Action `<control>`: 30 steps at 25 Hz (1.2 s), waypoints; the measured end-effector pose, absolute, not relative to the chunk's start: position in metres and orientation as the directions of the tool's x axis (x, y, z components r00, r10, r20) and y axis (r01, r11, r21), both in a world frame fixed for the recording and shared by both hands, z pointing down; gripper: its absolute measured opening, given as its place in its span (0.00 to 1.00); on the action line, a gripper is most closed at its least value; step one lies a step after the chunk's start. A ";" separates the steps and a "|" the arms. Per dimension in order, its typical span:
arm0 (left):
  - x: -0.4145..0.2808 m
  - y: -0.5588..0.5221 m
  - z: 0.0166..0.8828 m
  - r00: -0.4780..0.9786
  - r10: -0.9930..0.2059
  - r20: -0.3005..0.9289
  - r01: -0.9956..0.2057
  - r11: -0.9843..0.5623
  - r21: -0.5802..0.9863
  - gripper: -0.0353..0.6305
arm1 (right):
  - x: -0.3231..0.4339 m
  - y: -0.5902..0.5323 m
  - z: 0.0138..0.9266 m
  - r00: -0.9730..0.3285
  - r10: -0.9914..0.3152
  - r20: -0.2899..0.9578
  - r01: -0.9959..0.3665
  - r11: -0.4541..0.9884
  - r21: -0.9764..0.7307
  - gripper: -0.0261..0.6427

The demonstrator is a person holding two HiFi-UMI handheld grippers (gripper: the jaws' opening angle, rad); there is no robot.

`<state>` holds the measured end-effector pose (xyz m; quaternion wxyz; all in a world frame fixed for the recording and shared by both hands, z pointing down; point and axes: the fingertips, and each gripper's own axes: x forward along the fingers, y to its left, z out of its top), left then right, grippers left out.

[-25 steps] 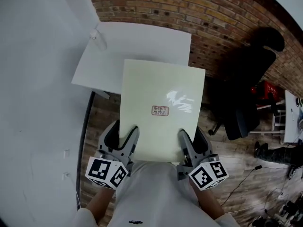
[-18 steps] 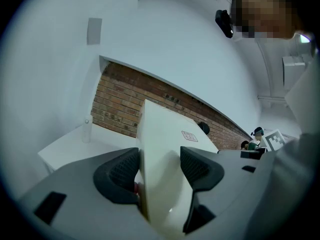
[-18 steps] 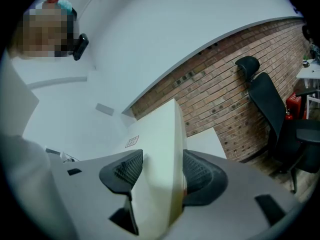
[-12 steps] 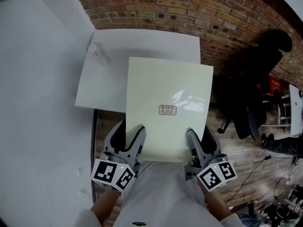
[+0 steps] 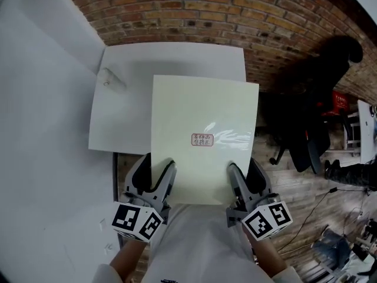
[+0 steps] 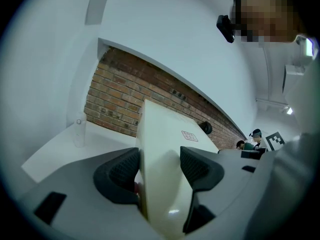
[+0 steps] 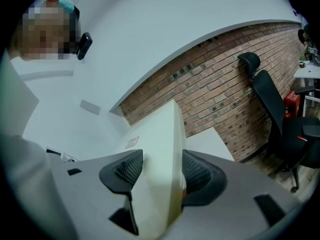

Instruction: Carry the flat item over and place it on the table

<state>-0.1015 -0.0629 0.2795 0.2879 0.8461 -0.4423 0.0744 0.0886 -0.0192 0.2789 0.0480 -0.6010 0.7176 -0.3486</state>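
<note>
Now the left gripper (image 5: 156, 177) and the right gripper (image 5: 246, 178) are each clenched on the near edge of the board (image 5: 203, 137), which hangs level in the air with its far half over the white worktop (image 5: 177, 58). To set it down well, I would hold both sides level, lower it onto the bare part and let go with both together. A clear bottle (image 5: 108, 78) stands near the worktop's far-left corner, apart from the board; its contents cannot be told.
</note>
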 end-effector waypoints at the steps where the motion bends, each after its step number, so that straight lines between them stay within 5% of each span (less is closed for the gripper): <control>1: -0.100 -0.068 0.281 0.596 -0.706 0.383 -0.793 -0.441 0.420 0.46 | 0.090 -0.024 0.281 -0.274 -0.895 0.350 -0.827 0.034 -0.561 0.43; 30: -0.062 -0.092 0.409 0.571 -0.684 0.454 -0.810 -0.383 0.443 0.46 | 0.131 -0.053 0.410 -0.289 -0.861 0.419 -0.817 -0.007 -0.577 0.43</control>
